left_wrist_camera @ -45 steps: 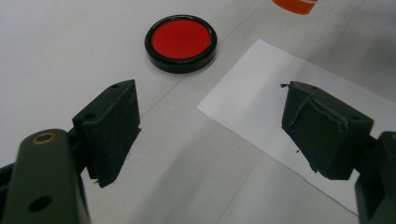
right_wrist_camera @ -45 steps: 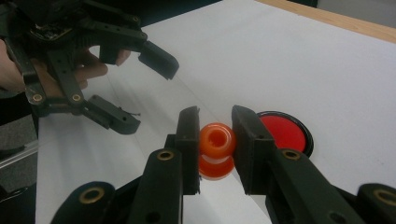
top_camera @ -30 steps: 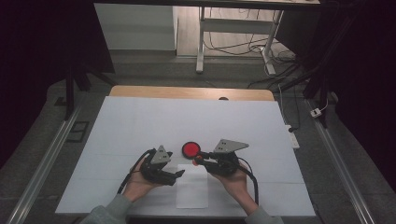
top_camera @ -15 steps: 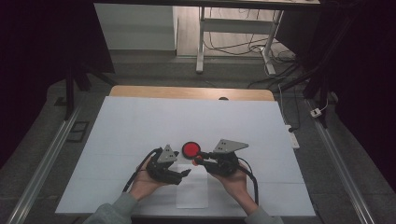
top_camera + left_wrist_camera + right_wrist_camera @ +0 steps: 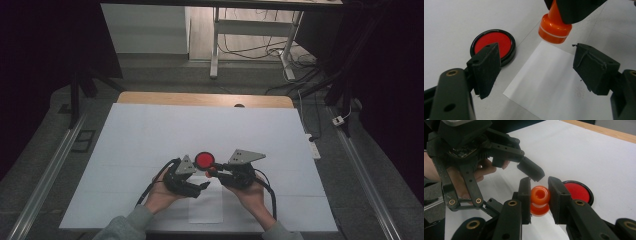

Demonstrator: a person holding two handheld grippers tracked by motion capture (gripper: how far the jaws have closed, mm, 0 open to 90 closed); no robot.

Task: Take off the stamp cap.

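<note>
Stamp [image 5: 539,200] is pinched by the right gripper [image 5: 539,195], hovering at the paper sheet's [image 5: 554,85] far edge, beside the red ink pad [image 5: 492,46]; left gripper [image 5: 536,67] spread wide above the paper.

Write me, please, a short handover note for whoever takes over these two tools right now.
Right tool: shut on the orange stamp, held by its handle just above the far edge of the paper sheet.
Left tool: open, empty, hovering low over the sheet's near-left part.
Red ink pad: open, on the white table cover, just beyond the sheet.
Done: stamp picked up; whether its face is inked cannot be told. A faint mark may show on the sheet, too dim to be sure.
Left: probably steady the sheet with the left tool, press the stamp down, then set it aside.
</note>
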